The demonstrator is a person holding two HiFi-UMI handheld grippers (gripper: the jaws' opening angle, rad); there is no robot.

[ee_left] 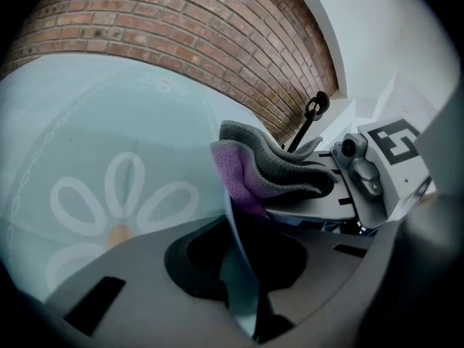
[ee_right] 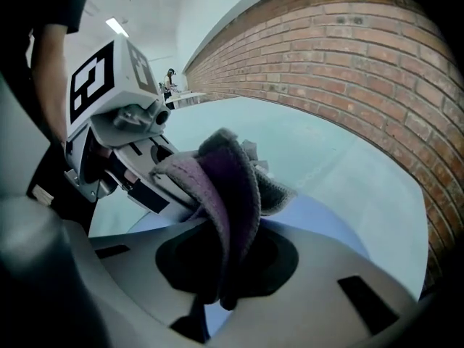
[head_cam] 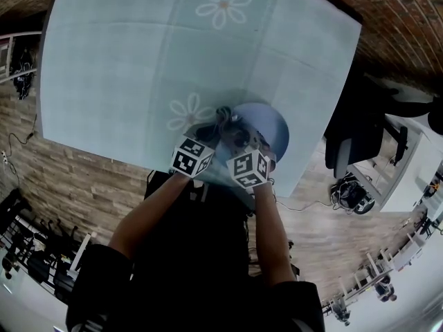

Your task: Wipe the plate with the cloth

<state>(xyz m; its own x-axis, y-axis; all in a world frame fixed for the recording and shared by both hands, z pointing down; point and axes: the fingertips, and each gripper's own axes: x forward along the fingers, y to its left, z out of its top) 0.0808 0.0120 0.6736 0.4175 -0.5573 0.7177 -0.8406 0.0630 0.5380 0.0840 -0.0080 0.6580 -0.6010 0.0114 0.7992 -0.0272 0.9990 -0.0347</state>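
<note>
A pale blue plate (head_cam: 273,126) sits near the table's front edge, tipped up on its edge in the left gripper view. My left gripper (ee_left: 243,270) is shut on the plate's thin rim (ee_left: 238,252). It shows in the head view just left of the plate, below its marker cube (head_cam: 192,156). My right gripper (ee_right: 221,267) is shut on a folded grey and purple cloth (ee_right: 228,187), which rests against the plate's face (ee_right: 326,227). The cloth (ee_left: 264,169) bunches over the right gripper's jaws, and in the head view it (head_cam: 225,118) lies at the plate's left side.
The table (head_cam: 138,61) wears a light blue cover with white daisy prints (head_cam: 223,5). A brick wall (ee_right: 348,56) runs behind it. A black office chair (head_cam: 360,144) stands to the right, and cables lie on the wooden floor (head_cam: 76,185).
</note>
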